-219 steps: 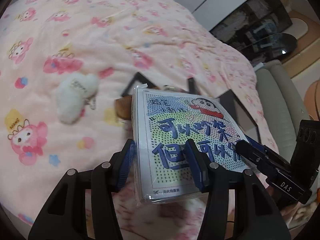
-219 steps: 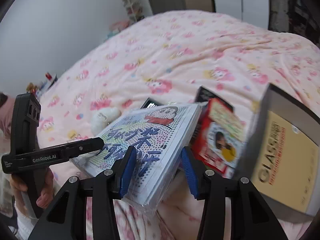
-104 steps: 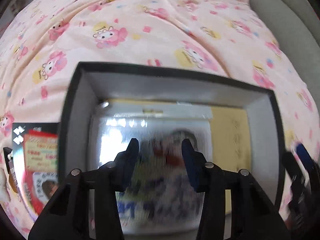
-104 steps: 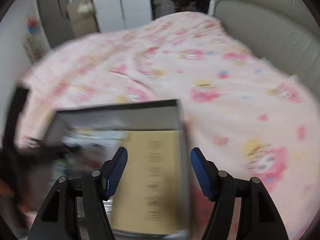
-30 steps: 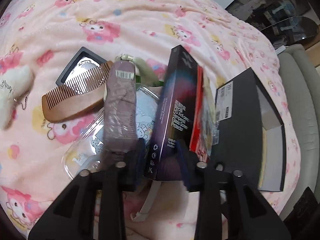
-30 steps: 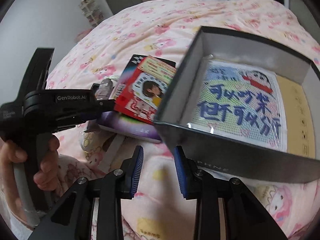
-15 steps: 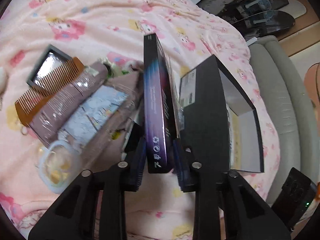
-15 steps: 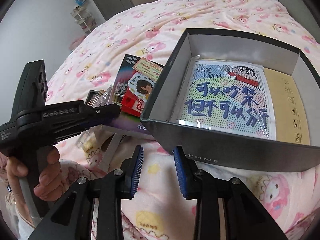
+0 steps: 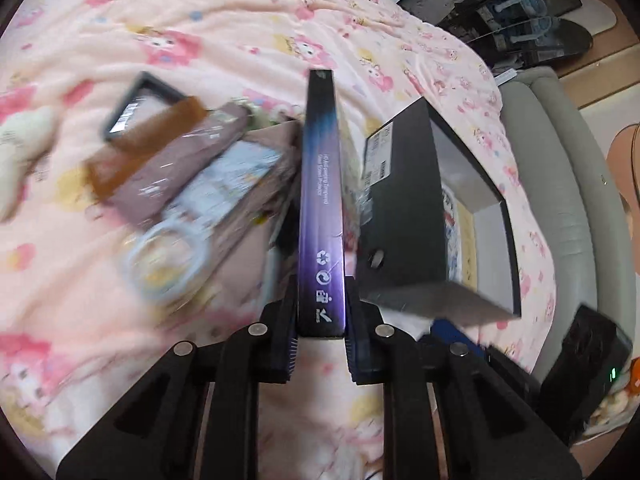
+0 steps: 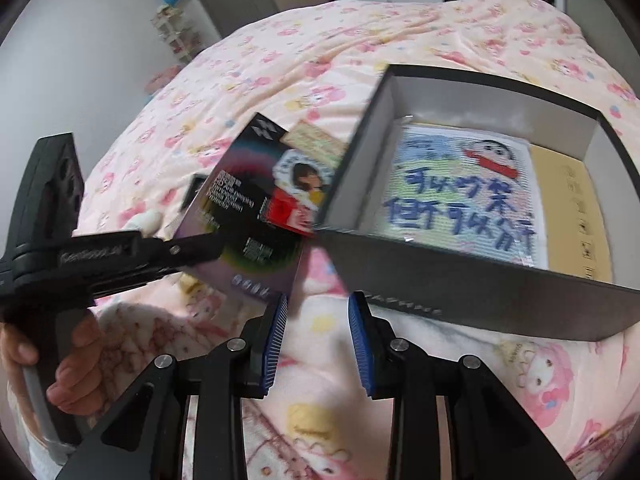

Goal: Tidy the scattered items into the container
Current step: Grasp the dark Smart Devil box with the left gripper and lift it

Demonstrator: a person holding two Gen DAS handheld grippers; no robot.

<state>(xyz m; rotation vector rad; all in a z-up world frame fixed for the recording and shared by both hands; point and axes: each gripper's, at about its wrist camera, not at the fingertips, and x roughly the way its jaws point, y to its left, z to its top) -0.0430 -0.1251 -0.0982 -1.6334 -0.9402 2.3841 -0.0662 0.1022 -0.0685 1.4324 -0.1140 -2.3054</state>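
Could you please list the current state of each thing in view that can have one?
Left tongs: closing, pads on the purple box.
Purple box: held on edge, lifted beside the container.
Right tongs: slightly apart, nothing between them.
Black container: open, no lid on it.
Cartoon packet: lying flat inside the container.
Wooden comb: loose on the blanket.

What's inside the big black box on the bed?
Inside the black box lies a cartoon picture pack on top of a yellow book. Whatever lies under them is hidden.
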